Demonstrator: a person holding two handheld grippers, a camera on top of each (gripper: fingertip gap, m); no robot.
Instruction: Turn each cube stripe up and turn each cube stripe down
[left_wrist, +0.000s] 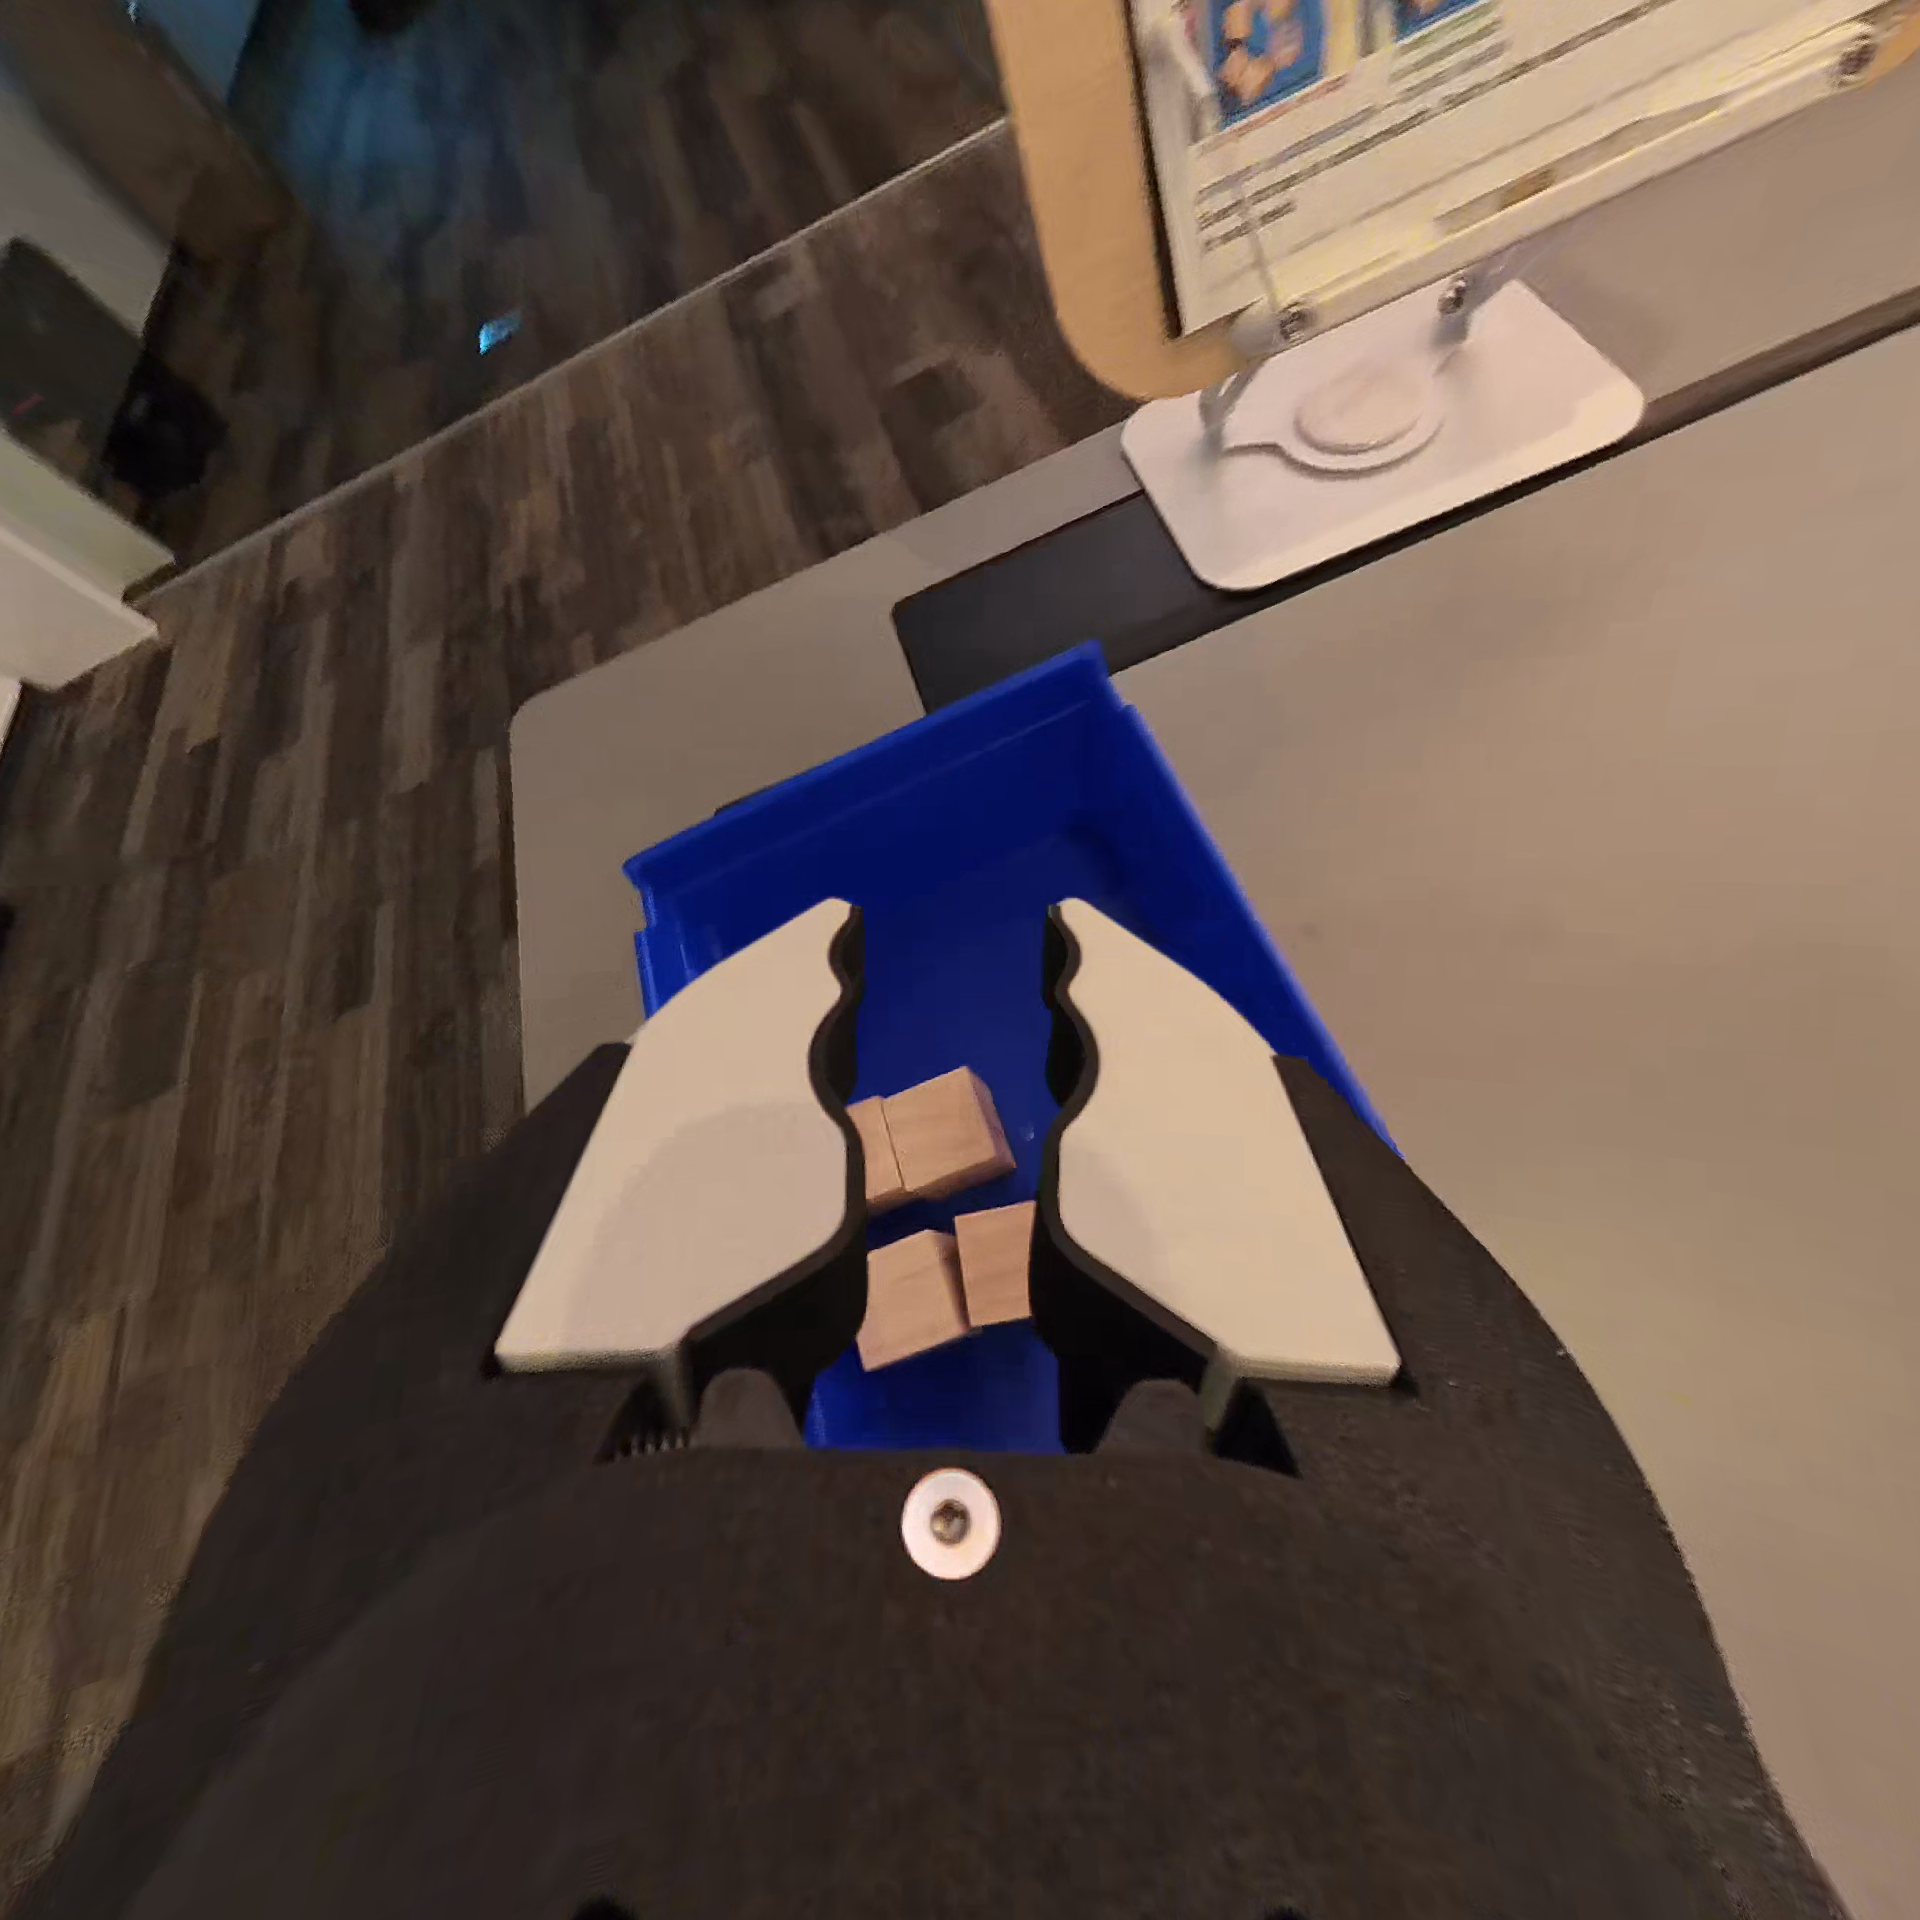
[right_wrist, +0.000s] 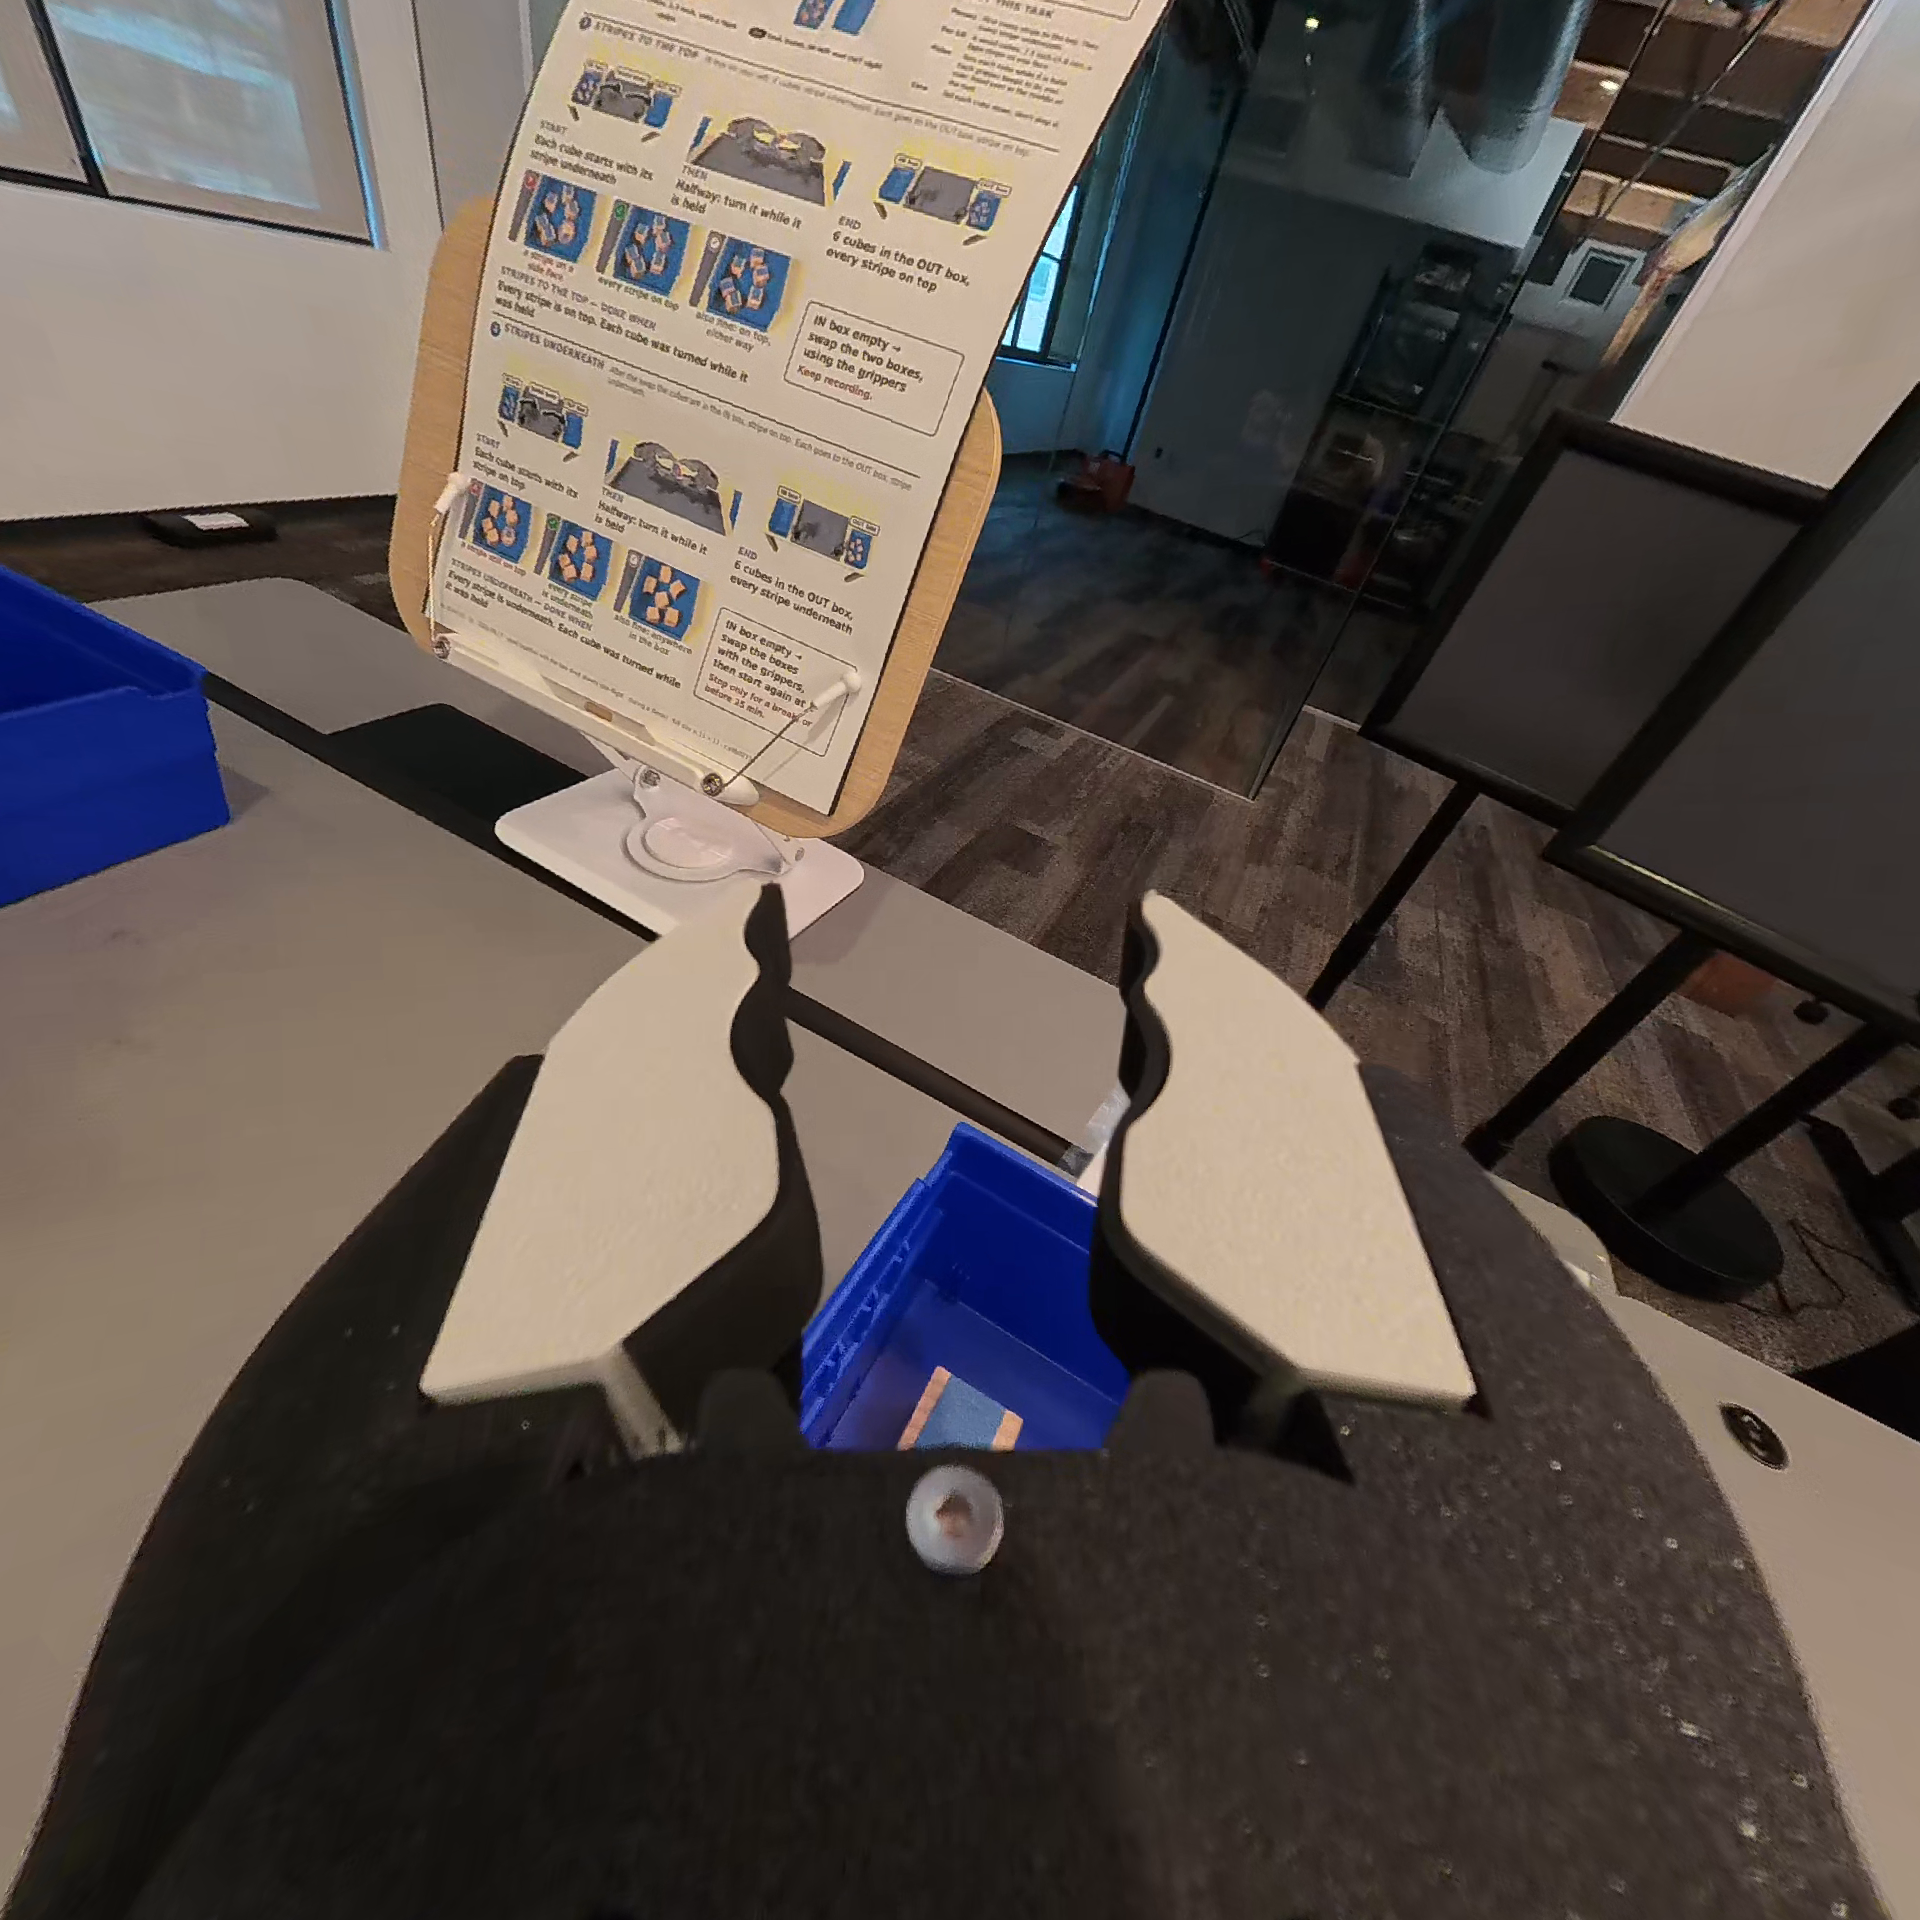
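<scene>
My left gripper is open and empty, hovering over a blue bin on the grey table. Several plain wooden cubes lie in the bin between the fingers, no stripe showing on top. My right gripper is open and empty above a second blue bin at the table's right end. One cube lies in that bin with a blue stripe on top. The first bin also shows at the left edge of the right wrist view.
A sheet of instructions on a wooden-backed white stand stands at the far edge of the table; it also shows in the left wrist view. A dark strip runs across the table. Wood floor lies beyond. Black stands are on the right.
</scene>
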